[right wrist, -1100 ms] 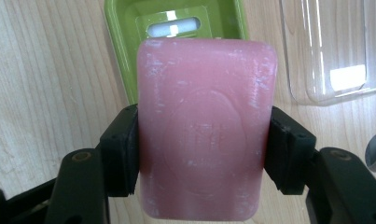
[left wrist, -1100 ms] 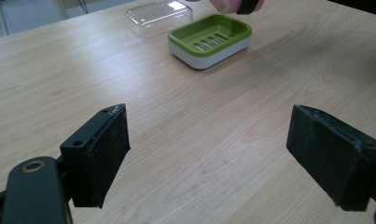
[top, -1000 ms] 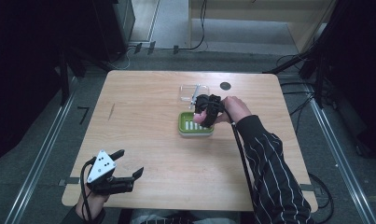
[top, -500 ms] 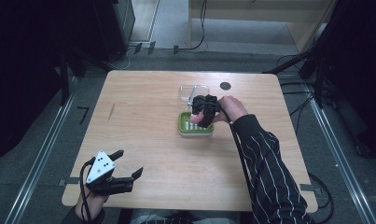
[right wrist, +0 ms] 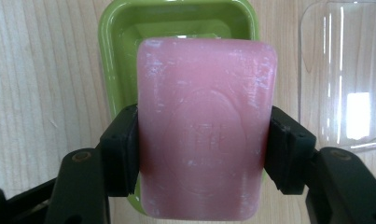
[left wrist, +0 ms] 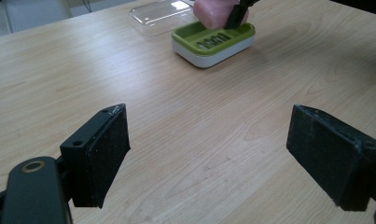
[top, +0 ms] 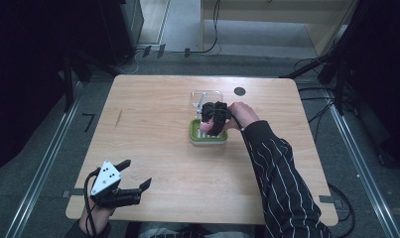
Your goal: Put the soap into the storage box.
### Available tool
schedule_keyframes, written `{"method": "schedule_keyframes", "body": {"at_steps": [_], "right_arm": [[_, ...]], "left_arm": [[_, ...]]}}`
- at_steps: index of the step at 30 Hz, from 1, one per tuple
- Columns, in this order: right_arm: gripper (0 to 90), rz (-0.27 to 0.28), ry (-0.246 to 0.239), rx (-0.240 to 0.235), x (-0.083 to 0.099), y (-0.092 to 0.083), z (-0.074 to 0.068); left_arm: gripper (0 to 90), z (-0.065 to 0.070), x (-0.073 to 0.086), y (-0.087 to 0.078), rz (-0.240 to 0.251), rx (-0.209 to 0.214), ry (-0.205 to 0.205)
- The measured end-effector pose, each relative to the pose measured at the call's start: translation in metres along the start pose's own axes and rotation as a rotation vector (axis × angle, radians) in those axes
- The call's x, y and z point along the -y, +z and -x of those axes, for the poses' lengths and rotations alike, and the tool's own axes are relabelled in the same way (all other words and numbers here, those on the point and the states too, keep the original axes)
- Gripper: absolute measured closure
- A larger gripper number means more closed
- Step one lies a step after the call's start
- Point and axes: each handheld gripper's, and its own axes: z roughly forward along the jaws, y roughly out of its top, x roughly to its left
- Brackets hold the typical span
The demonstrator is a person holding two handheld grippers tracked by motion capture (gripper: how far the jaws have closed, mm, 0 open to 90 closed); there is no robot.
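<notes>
Above the green soap dish (right wrist: 115,56), right gripper (right wrist: 204,154) gripping pink soap (right wrist: 204,140).

I find one marking that looks like lettering: an embossed oval stamp with a faint line of characters across its middle on the broad face of the pink soap bar (right wrist: 206,135), seen in the right gripper view, and I cannot read the characters. In the high view I note a small black angle mark (top: 90,119) on the floor to the left of the table and white dots on the grey three-cornered plate (top: 104,177) of the left gripper; neither forms a letter or a number. I read no brand, label or number anywhere else.
</notes>
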Motion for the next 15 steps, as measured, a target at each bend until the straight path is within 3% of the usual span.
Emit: {"method": "schedule_keyframes", "body": {"at_steps": [15], "right_arm": [[38.5, 0.004, -0.005, -0.025, -0.001, 0.015, 0.005]], "left_arm": [[14.0, 0.000, 0.000, 0.000, -0.001, -0.001, 0.000]]}}
